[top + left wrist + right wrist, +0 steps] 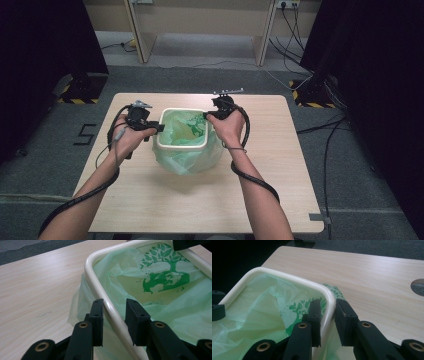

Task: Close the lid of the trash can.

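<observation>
Bin (182,145), a cream plastic tub lined with a thin green bag (187,160), stands near the middle of the bench (150,200), slightly toward its far edge. The left gripper (114,311) straddles the bin's left rim with its jaws on either side, seemingly not yet pinching, and the right gripper (327,312) clenches the right rim, its outer pad pressed against it. It looks light and stiff, but the rounded rim is smooth and the film slippery, so hold the rim itself, both sides evenly
</observation>
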`<state>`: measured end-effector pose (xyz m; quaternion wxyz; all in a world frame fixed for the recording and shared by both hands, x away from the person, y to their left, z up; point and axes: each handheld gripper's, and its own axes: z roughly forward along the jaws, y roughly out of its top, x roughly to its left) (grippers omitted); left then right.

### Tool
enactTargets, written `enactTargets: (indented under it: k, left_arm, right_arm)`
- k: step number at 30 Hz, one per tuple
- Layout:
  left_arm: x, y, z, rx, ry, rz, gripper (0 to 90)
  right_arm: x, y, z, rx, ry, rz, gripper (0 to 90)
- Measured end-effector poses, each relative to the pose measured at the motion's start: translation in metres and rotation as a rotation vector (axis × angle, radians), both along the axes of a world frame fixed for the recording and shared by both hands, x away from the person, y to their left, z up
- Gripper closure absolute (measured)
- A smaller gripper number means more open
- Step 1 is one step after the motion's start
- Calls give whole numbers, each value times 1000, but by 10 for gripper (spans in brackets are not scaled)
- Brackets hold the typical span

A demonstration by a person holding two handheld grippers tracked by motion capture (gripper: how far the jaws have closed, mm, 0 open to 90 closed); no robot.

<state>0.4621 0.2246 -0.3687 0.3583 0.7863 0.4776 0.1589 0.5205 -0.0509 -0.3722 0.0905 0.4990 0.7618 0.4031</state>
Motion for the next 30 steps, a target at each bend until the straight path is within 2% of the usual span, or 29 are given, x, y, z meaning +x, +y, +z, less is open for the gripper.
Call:
enactTargets:
  k: [3, 30]
  left_arm:
    - [1, -1, -3, 15, 9, -4, 688]
    - [2, 0, -6, 0, 16, 1, 691]
  right_arm:
    - [1, 1, -3, -4, 3, -1, 750]
    - [3, 1, -9, 10, 15, -10, 730]
